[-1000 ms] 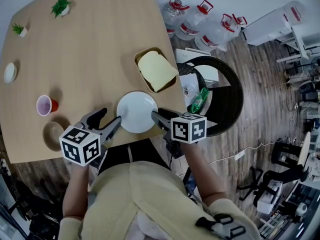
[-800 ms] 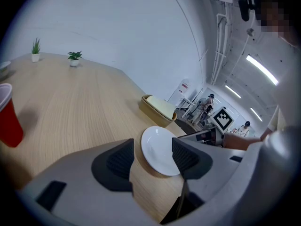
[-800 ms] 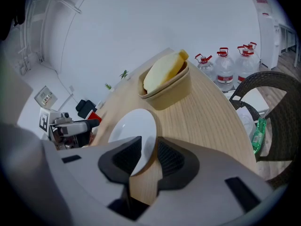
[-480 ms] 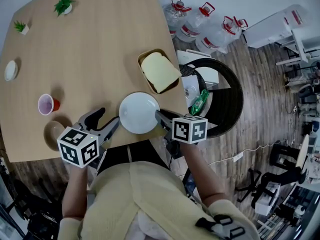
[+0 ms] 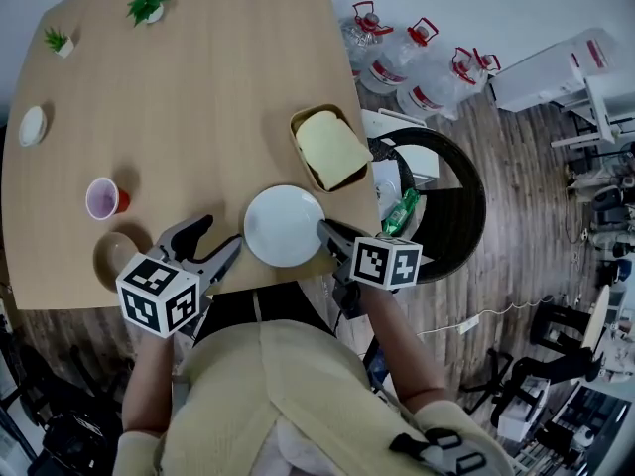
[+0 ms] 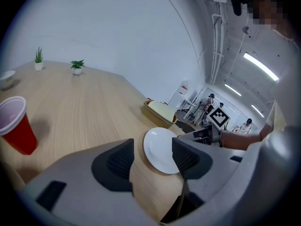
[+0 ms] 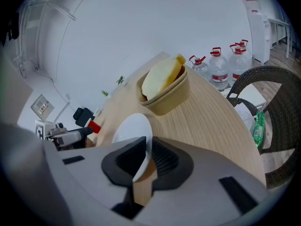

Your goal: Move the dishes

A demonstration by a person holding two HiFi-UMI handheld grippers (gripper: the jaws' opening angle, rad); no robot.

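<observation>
The step in hand, as I judge it, is the pick-up of the white plate [image 5: 283, 226], and it will go well only if the bite is deep enough: the right gripper [image 5: 330, 234] has just been closing its jaws, and they now pinch the plate's near right rim between the 2 ribbed pads. With only 1 edge held, the plate will want to droop, so the lift should be slow and the wrist kept steady. The left gripper [image 5: 220, 234] hangs just left of the plate with its jaws spread and nothing between them; it could take the opposite rim to share the load. The way out must avoid the tan dish [image 5: 330, 149], which stands just beyond the plate to the far right. The plate sits at the near edge of the table [image 5: 198, 97], right of middle. It is round, plain white, shallow and glossy, with a thin smooth rim, and looks empty.
</observation>
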